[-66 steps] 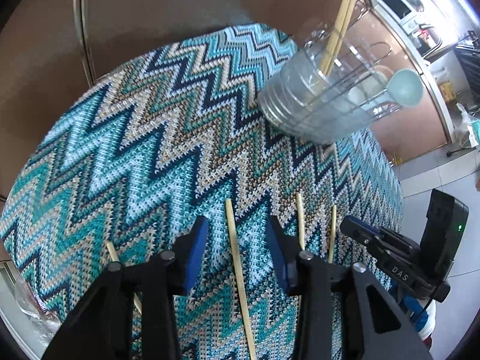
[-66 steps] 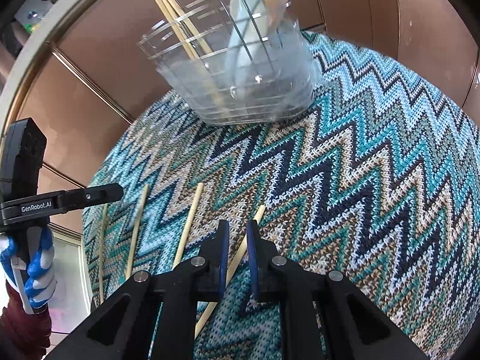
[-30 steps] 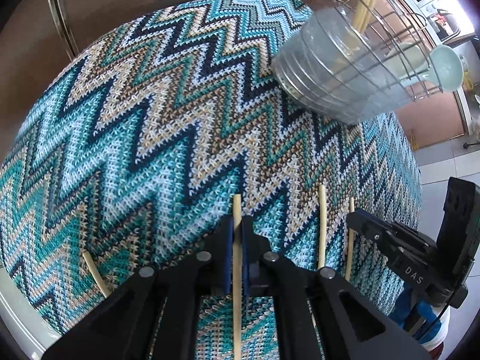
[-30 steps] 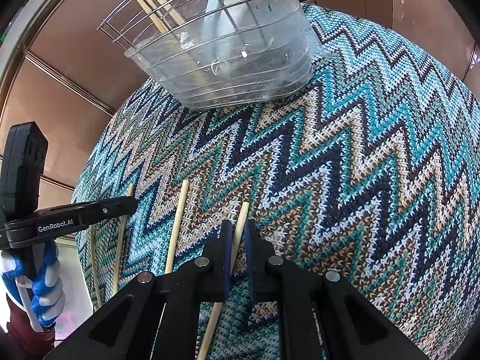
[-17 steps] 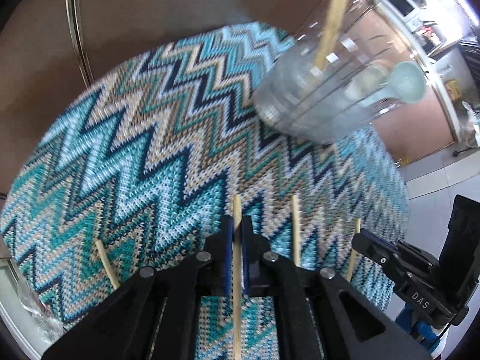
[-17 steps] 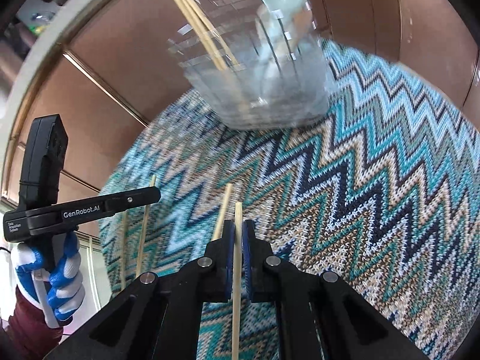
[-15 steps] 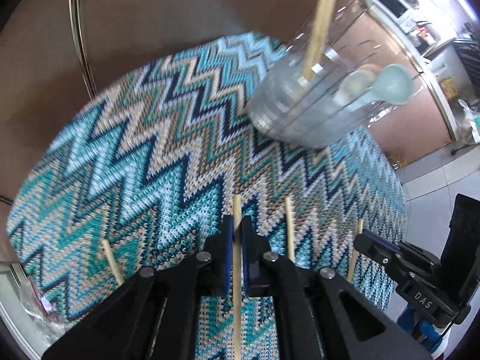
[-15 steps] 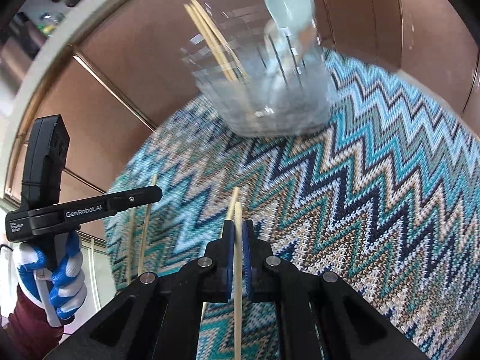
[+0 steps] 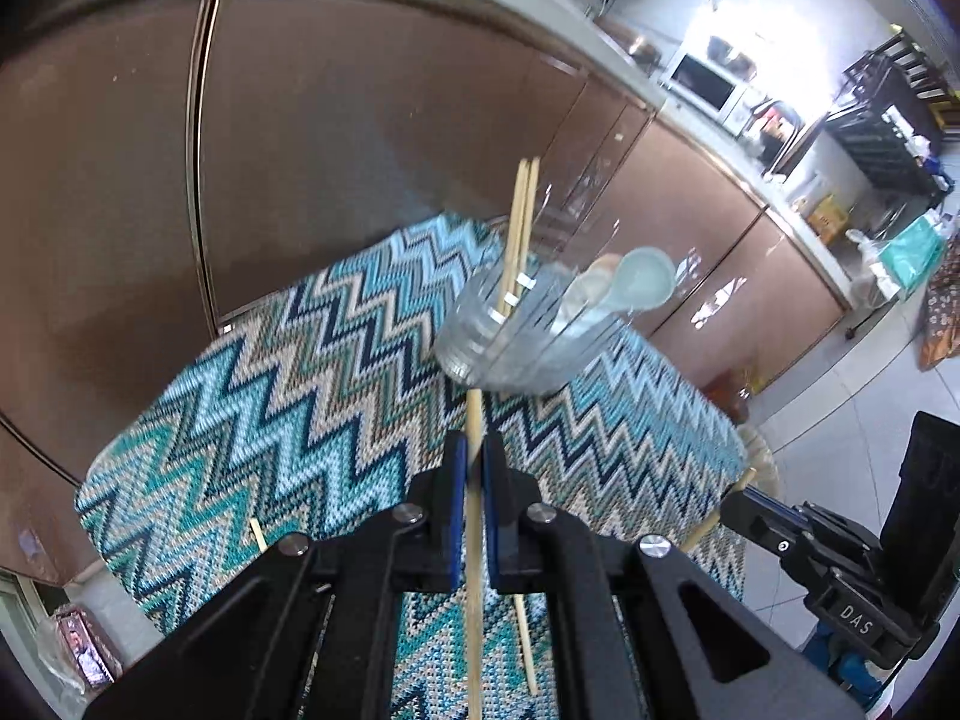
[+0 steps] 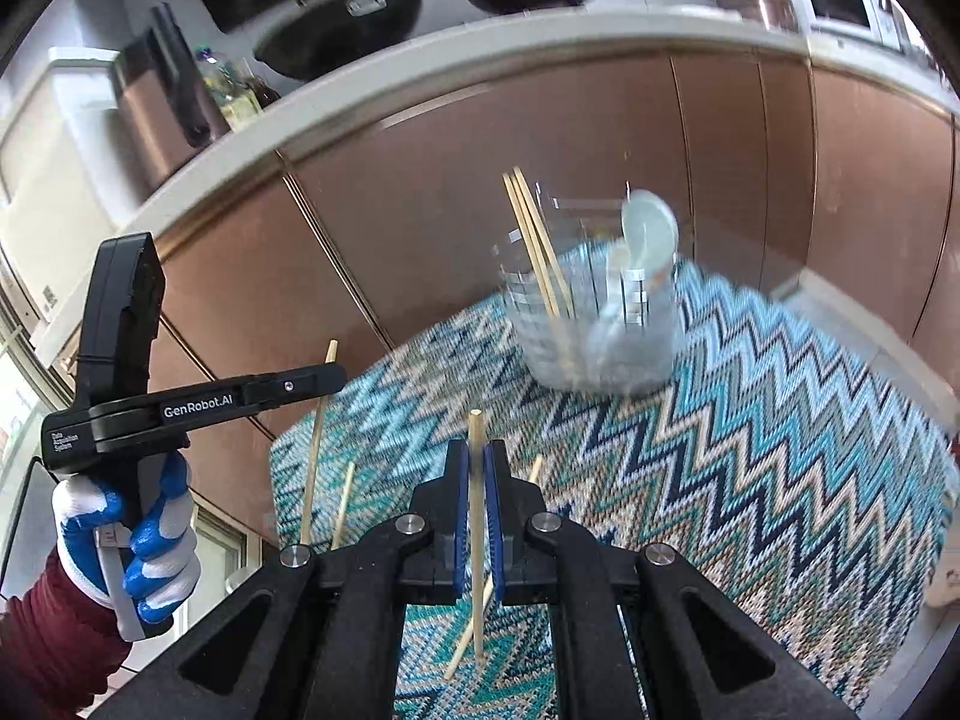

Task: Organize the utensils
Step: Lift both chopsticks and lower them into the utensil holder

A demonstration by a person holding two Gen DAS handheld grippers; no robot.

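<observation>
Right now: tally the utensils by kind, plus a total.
Chopsticks: 6, with 1 in left claw, 1 in right claw, 2 loose on cloth, 2 in holder
Spoons: 2, in holder
Total: 8

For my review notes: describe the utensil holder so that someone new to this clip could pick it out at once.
On the zigzag-patterned cloth, look toward its far edge near the brown cabinets. The utensil holder stands there: a clear wire-ribbed tub, the only upright container, holding chopsticks and a pale spoon.
</observation>
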